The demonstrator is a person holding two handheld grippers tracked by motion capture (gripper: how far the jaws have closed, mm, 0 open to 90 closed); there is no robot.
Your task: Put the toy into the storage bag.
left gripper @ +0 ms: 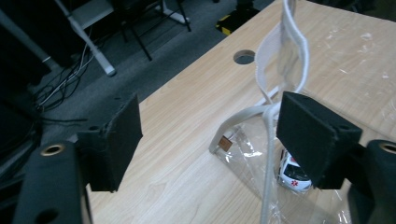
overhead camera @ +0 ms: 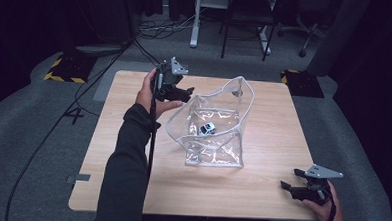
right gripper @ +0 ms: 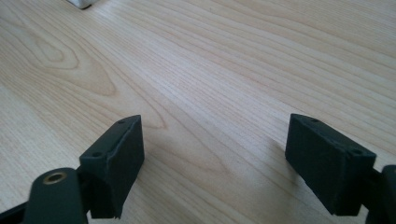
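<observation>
Your left arm reaches far across the light wooden desk, holding the left gripper just beside the clear plastic bag with white trim, jaws spread, the white rim against one jaw. A small white toy car lies inside the bag; its markings are unreadable. Your right gripper rests near the desk's near right corner, jaws spread, well apart from the bag.
</observation>
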